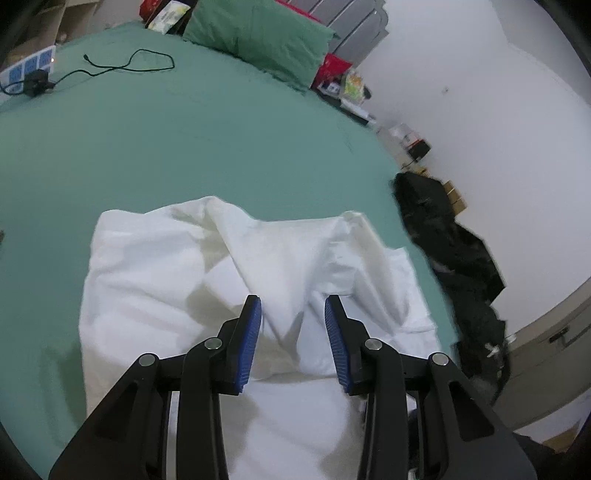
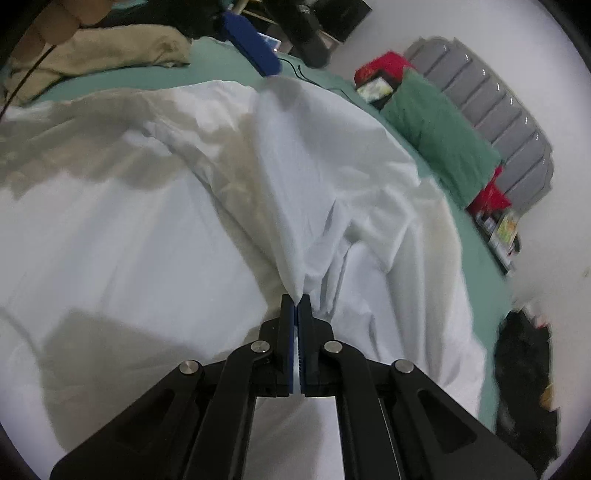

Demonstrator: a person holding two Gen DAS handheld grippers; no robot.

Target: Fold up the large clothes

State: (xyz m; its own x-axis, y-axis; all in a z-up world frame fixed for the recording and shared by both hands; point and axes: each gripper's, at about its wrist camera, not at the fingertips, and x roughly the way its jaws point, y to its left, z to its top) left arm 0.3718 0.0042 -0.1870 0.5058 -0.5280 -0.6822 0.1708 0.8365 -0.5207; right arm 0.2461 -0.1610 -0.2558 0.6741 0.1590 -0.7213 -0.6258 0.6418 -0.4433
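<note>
A large white garment [image 1: 207, 280] lies crumpled on a green bed sheet [image 1: 192, 147]. My left gripper [image 1: 293, 303] is open just above its near folds, holding nothing, blue pads apart. In the right wrist view the same white garment [image 2: 147, 229] fills most of the frame. My right gripper [image 2: 296, 300] is shut on a pinched ridge of the white cloth, which rises taut from the jaws toward the far side. The other gripper's blue pad [image 2: 251, 40] shows at the top of that view.
A green pillow [image 1: 258, 37] and grey headboard [image 1: 351, 26] lie at the bed's far end. A black cable and charger [image 1: 40, 83] rest on the sheet far left. Dark clothing [image 1: 454, 266] hangs off the right edge. A beige garment [image 2: 99, 51] lies beyond the white one.
</note>
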